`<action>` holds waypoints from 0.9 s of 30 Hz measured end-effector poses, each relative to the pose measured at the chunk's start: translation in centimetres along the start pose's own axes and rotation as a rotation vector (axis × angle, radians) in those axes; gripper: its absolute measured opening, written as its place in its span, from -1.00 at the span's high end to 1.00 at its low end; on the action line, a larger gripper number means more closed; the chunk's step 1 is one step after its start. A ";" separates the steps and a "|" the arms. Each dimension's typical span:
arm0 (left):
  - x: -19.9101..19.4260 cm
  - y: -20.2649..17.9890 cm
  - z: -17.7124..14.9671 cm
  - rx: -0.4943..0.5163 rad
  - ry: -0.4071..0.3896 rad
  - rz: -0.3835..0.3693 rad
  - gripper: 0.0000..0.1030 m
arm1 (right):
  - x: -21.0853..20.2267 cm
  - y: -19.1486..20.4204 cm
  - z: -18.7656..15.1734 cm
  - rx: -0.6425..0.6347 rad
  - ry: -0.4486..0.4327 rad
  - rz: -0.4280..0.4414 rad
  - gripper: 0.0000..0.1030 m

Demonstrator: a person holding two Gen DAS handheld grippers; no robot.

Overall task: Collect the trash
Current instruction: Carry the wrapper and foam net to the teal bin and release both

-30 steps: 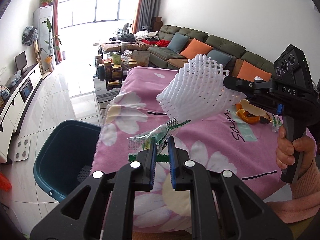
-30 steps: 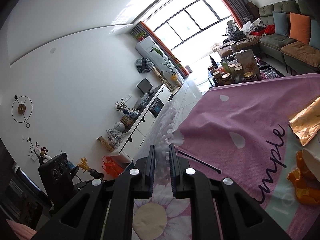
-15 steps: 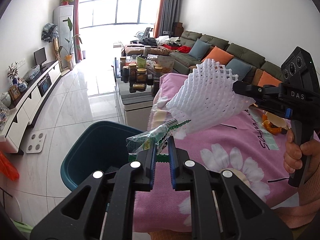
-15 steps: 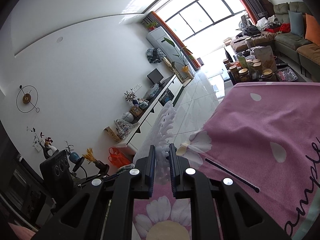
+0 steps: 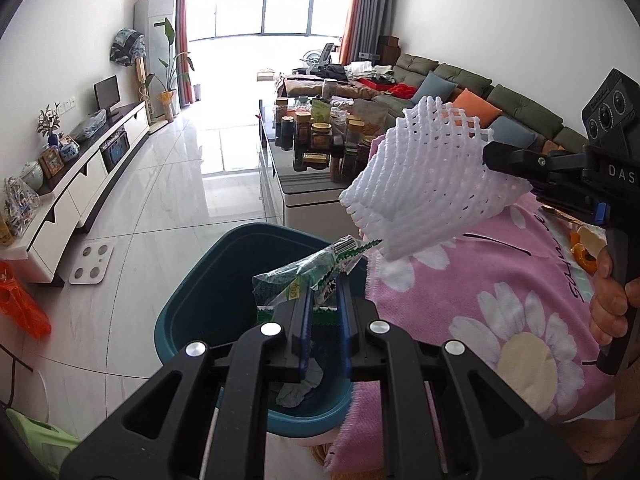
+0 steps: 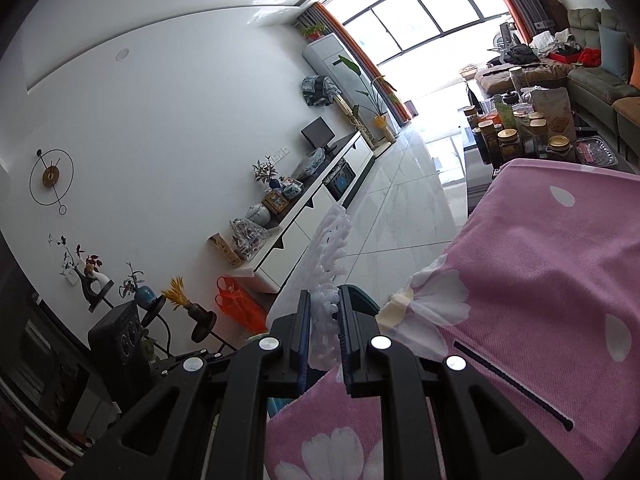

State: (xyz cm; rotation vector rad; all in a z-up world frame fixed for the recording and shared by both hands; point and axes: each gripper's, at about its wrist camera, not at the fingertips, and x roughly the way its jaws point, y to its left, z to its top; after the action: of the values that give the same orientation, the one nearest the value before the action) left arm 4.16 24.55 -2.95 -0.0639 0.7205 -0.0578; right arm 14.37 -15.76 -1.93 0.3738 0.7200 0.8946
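Left gripper (image 5: 322,312) fingers clamped on a green snack wrapper (image 5: 308,276), hanging over the teal bin (image 5: 192,312) at 6 o'clock. Right gripper (image 6: 323,328) fingers pinched on a white foam net (image 5: 428,184), at 3 o'clock, above the pink floral cloth (image 5: 480,300) on the table. Orange peel (image 5: 582,254) on the cloth at 3 o'clock.

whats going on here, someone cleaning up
Yes, a person is clearing trash with a gripper in each hand. The left gripper is shut on a crinkled green plastic wrapper, held above the dark teal plastic bin on the floor. The right gripper is shut on a white foam fruit net, over the edge of the pink daisy-print cloth. Neither piece is dropped yet.
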 end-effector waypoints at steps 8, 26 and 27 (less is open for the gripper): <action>2.5 1.4 -0.5 -0.030 0.044 0.022 0.76 | 3.1 0.2 0.1 -0.007 0.054 -0.020 0.75; 9.7 2.5 -1.2 -0.136 0.132 0.042 0.69 | 9.3 0.7 -0.8 -0.025 0.195 -0.083 0.72; 9.9 2.6 -1.3 -0.139 0.132 0.044 0.69 | 9.6 0.7 -0.8 -0.024 0.201 -0.082 0.72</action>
State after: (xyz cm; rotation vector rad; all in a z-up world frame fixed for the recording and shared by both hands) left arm 10.84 26.37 -10.65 -0.1782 0.8567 0.0307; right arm 17.42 -7.56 -6.01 0.2331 0.9027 0.8704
